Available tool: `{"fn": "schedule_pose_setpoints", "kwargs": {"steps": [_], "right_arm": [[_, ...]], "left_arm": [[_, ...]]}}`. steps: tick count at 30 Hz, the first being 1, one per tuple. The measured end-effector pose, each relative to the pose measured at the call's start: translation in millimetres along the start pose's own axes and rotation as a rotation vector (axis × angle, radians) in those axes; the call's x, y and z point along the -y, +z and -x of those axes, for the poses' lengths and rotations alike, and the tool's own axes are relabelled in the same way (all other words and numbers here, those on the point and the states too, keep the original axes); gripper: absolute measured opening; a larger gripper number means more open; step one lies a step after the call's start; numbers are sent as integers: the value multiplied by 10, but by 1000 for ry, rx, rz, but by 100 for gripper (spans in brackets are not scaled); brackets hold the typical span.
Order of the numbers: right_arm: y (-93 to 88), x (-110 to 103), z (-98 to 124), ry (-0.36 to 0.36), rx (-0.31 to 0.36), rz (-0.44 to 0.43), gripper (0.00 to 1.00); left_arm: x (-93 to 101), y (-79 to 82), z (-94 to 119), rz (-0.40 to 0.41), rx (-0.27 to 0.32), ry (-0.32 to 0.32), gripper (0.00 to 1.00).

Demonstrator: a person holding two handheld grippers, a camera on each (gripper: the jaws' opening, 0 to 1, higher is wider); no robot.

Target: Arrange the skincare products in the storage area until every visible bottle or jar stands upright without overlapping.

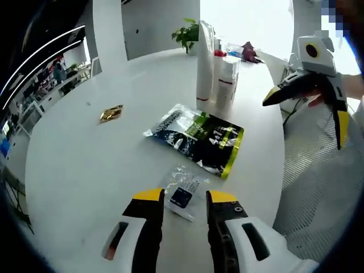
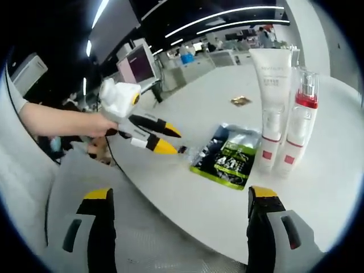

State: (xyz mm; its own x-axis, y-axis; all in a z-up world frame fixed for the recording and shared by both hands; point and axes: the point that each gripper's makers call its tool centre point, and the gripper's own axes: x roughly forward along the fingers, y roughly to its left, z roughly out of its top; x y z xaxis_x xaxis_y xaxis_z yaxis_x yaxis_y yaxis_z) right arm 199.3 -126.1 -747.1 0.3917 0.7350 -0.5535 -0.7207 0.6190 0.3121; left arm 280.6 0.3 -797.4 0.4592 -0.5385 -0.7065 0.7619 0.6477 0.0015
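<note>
The left gripper (image 1: 185,205) hung low over the round white table (image 1: 74,170) with its jaws parted and nothing between them. Just ahead of the tips lay a small clear sachet (image 1: 183,193) with a dark blue square on it, lying flat; its print was too small to read. Of the two grippers, this one was plainly the nearer to it, and I judged it would be the one to go for it.

A little beyond sat a flat dark pouch (image 1: 199,138) with a green edge, its long axis slanting away to the right. White lettering ran across it, but I could not make it out.

The right gripper (image 2: 179,210) was held off the table edge, jaws spread wide and empty, well apart from everything.

Farthest off stood a tall white tube (image 2: 271,108) and a white bottle with a red collar (image 2: 300,122), both upright, side by side, apparently touching. Each carried a small red square; the faint grey lettering near the tube's top was unreadable. A small gold wrapper (image 1: 111,114) lay off alone.
</note>
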Motion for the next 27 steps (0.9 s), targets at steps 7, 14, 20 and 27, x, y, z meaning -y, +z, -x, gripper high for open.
{"fn": "schedule_pose_setpoints", "kwargs": {"steps": [7, 14, 20, 27], "right_arm": [[-16, -33, -2, 10, -9, 18, 97], [74, 32, 48, 0, 52, -39, 95], [253, 62, 129, -30, 127, -25, 92], [304, 122, 231, -43, 130, -11, 96]], "left_arm": [[36, 27, 234, 95, 57, 34, 37], [22, 60, 542, 197, 129, 100, 50], [62, 110, 824, 282, 198, 129, 58], [99, 166, 1118, 322, 285, 165, 74]]}}
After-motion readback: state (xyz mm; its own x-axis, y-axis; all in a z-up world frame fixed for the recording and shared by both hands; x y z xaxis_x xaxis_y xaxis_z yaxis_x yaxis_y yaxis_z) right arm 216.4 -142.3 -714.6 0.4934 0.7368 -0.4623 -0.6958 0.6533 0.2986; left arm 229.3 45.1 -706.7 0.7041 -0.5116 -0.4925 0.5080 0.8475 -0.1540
